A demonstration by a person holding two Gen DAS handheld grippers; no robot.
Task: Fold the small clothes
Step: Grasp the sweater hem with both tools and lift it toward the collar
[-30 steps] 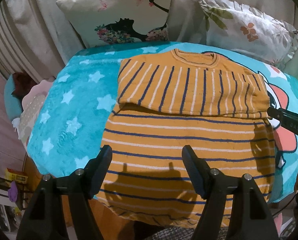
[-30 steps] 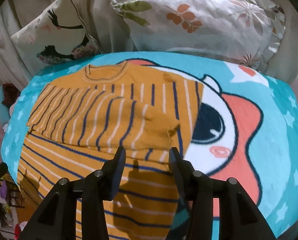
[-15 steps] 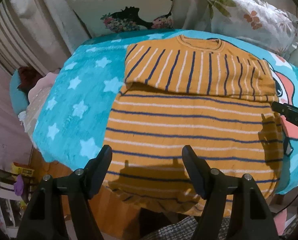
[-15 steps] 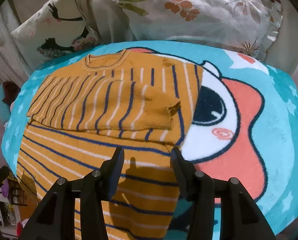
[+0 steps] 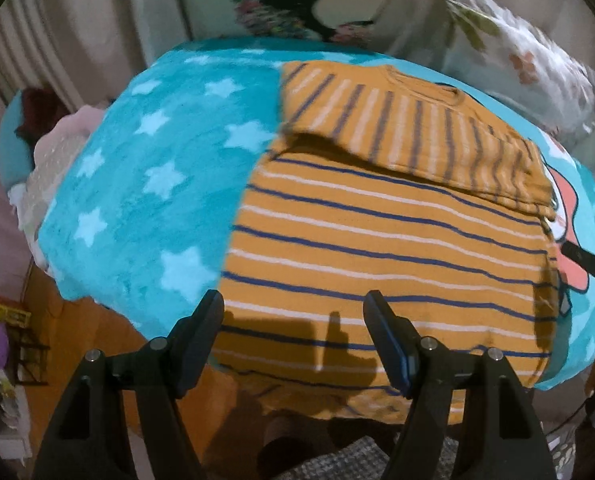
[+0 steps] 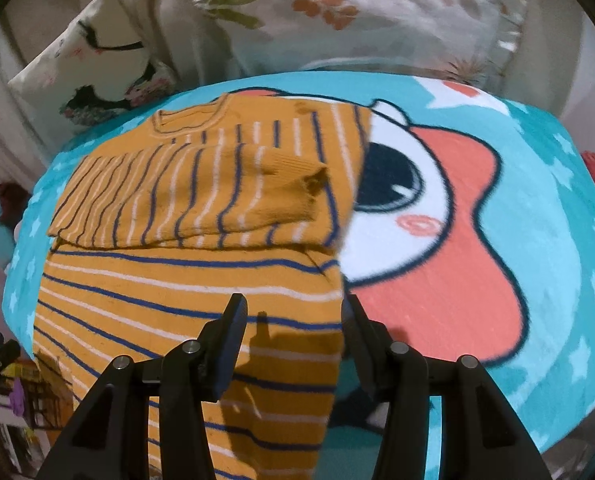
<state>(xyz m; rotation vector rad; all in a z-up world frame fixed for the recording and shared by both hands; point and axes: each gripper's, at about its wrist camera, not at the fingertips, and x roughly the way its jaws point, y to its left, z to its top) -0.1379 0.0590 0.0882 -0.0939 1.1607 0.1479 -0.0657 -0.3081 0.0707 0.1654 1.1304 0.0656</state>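
An orange sweater (image 5: 377, 240) with blue and white stripes lies flat on a teal blanket (image 5: 157, 184), its sleeves folded across the chest. Its hem hangs over the near edge. My left gripper (image 5: 293, 320) is open and empty, hovering over the hem at the sweater's lower left. My right gripper (image 6: 293, 320) is open and empty over the sweater (image 6: 185, 272) at its lower right edge. A folded sleeve cuff (image 6: 293, 188) lies ahead of it. The right gripper's tip shows at the far right of the left wrist view (image 5: 589, 264).
The blanket (image 6: 477, 240) carries a cartoon face and white stars. Two pillows lean at the back: one with a dark figure print (image 6: 97, 68), one floral (image 6: 357, 16). Curtains hang behind. Clutter and a floor drop-off lie left of the bed (image 5: 5, 320).
Both grippers have drawn back and down toward the sweater's hem. The left wrist view has swung leftward, showing more blanket. The sweater has not moved.
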